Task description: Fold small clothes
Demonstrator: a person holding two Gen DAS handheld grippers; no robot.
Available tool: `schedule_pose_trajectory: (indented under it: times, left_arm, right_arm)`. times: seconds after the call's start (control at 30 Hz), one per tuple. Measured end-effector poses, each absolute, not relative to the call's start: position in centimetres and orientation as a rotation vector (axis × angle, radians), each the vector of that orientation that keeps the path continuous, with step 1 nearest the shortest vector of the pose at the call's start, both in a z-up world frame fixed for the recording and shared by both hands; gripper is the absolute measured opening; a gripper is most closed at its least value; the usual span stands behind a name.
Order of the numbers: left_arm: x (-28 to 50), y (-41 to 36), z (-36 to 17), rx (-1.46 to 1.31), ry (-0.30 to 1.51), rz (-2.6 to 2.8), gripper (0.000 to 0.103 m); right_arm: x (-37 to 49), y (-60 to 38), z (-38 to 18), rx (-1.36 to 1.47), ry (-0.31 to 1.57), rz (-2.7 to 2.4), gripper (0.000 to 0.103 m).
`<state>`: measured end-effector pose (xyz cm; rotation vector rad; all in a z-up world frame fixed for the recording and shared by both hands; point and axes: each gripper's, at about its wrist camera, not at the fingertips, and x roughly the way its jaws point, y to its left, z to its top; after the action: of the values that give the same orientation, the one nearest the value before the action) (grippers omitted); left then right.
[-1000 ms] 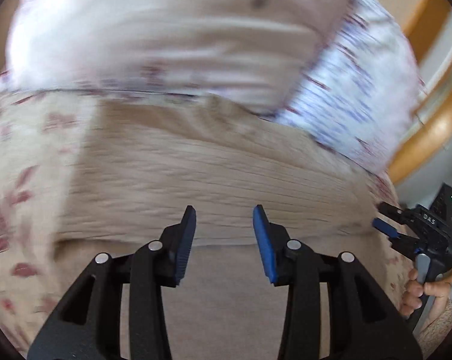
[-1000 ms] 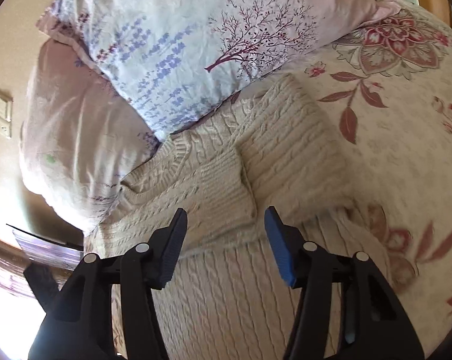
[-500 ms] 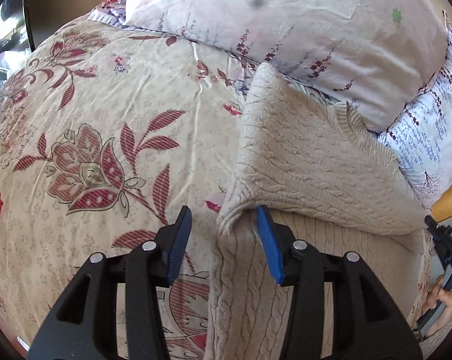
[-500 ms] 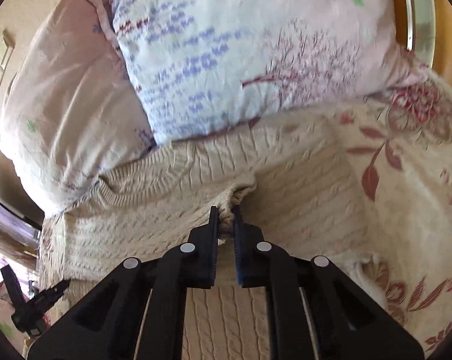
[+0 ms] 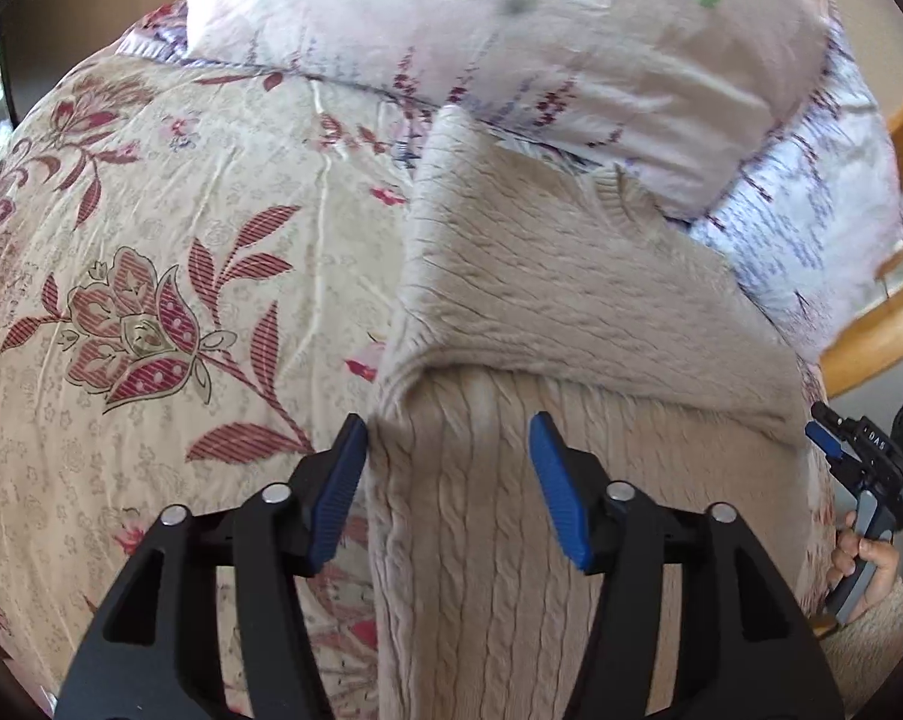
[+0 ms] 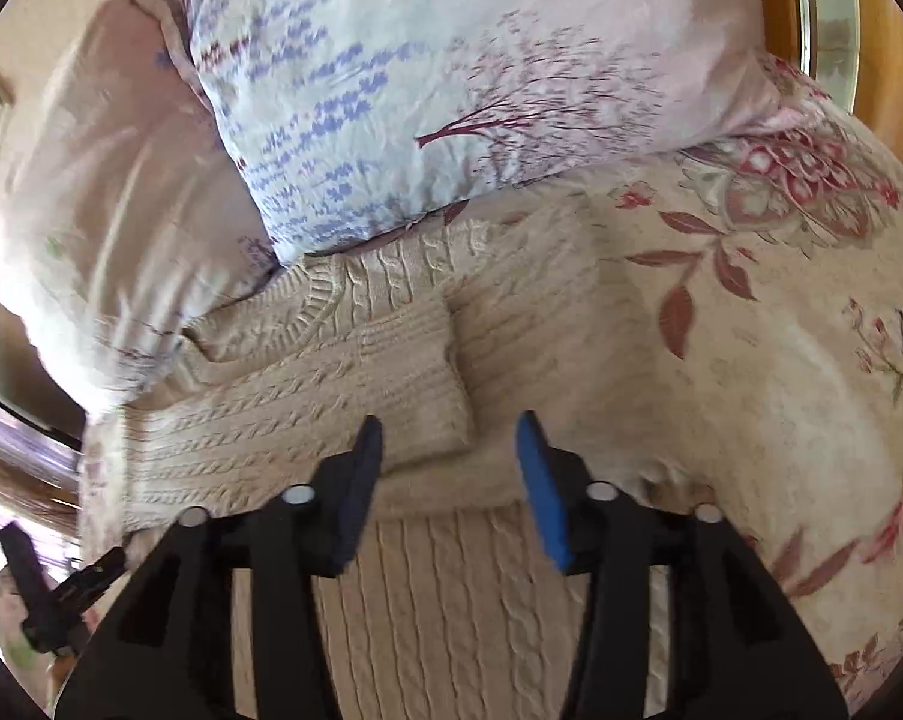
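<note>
A cream cable-knit sweater (image 5: 547, 300) lies on a floral bedspread (image 5: 151, 300), its top against the pillows. A sleeve is folded across its chest; it shows in the right wrist view (image 6: 403, 360) with its cuff end near the middle. My left gripper (image 5: 448, 480) is open just above the sweater's left edge, at the corner of the fold, holding nothing. My right gripper (image 6: 448, 468) is open over the sweater, just below the folded sleeve's cuff, holding nothing. The right gripper also shows at the right edge of the left wrist view (image 5: 859, 468).
Two floral pillows (image 6: 451, 90) lie at the head of the bed, touching the sweater's collar. A wooden bed frame (image 5: 877, 330) curves along the right side. The bedspread (image 6: 781, 330) stretches to the right of the sweater.
My right gripper was shut on the sleeve cuff half a second ago; it has opened and let go. My left gripper has opened wider and shifted right over the sweater's edge.
</note>
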<state>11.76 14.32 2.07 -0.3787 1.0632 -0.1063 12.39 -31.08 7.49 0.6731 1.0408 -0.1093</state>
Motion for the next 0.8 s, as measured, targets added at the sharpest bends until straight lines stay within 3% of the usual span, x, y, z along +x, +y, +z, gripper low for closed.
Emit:
schedule_pose_trajectory:
  times: [0.13,0.5,0.6,0.67,0.8]
  left_arm:
    - [9.5,14.2,2.2,-0.363,1.105,-0.207,0.065]
    - [3.7,14.3,0.7,-0.444,1.153,-0.275,0.063]
    - [2.6,14.6,0.3,-0.544,1.153,-0.315,0.055]
    - [1.8,14.7,-0.1,-0.604,1.160,-0.349,0.043]
    - [0.1,14.8,-0.6,-0.666,1.182,-0.393,0.036]
  right_arm:
    - [7.5,-34.3,6.4,0.791,1.091,-0.065,0.057]
    - [-2.0,-36.2,3.9,0.998,1.153,0.040,0.057]
    - [-2.5,-35.1,3.7,1.032,1.169,0.130,0.052]
    - [-3.0,-34.8,3.4,1.052,1.195,0.179,0.048]
    - [-3.9,-33.3,3.1,1.058,1.254,0.276,0.038]
